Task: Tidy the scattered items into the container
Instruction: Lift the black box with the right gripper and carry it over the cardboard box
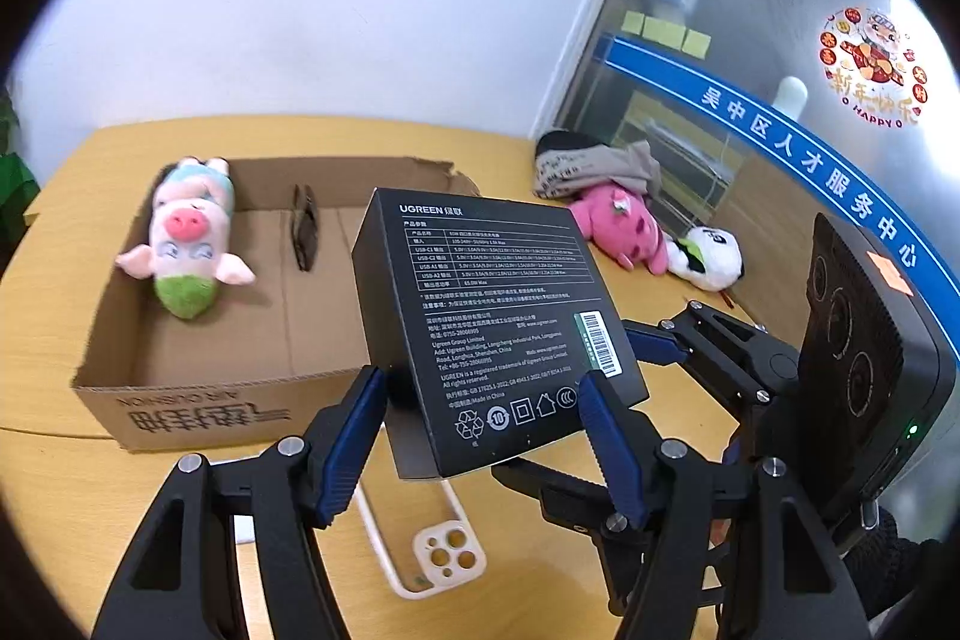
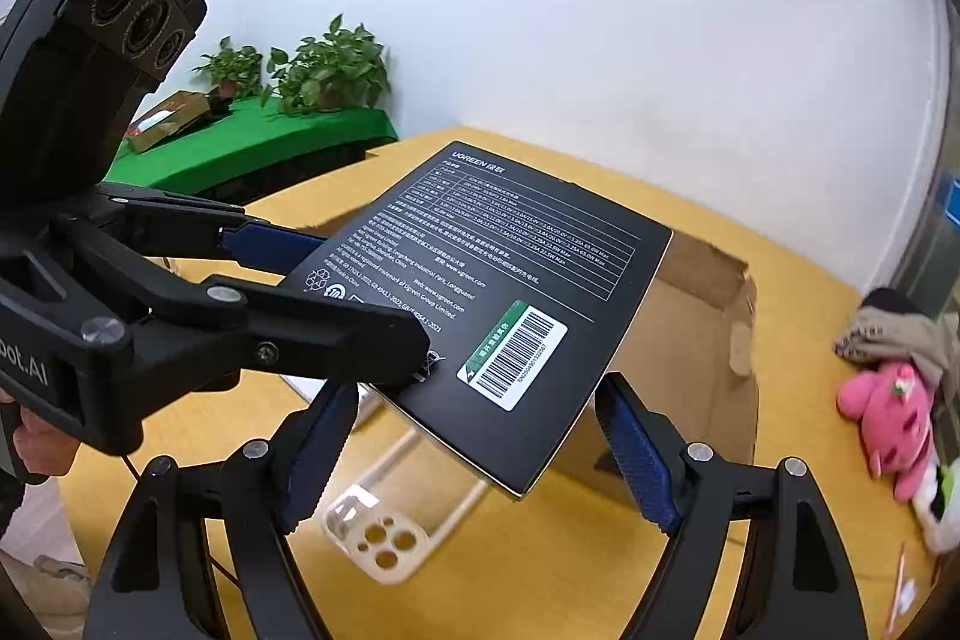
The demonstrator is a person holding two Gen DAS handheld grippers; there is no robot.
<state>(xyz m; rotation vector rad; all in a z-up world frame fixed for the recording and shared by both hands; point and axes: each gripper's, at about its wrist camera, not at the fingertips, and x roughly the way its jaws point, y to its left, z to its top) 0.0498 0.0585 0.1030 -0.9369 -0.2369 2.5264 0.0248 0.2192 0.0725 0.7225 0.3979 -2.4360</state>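
A black UGREEN box (image 1: 498,316) (image 2: 510,274) hangs tilted above the yellow table, just in front of the open cardboard carton (image 1: 198,418) (image 2: 696,358). My left gripper (image 1: 480,400) is shut on its near end, blue pads against both sides. From the right, my right gripper (image 2: 474,400) is shut on the same box. In the right wrist view the left gripper's fingers (image 2: 360,334) clamp the box's left corner. A pale pig plush (image 1: 180,238) and a dark flat item (image 1: 303,232) lie inside the carton.
A cream phone case (image 1: 444,550) (image 2: 372,532) lies on the table (image 1: 72,490) under the box. A pink plush (image 1: 624,226) (image 2: 888,412), a white plush (image 1: 708,256) and a grey cloth (image 1: 600,166) sit by the glass wall. Potted plants (image 2: 324,70) stand on a green table.
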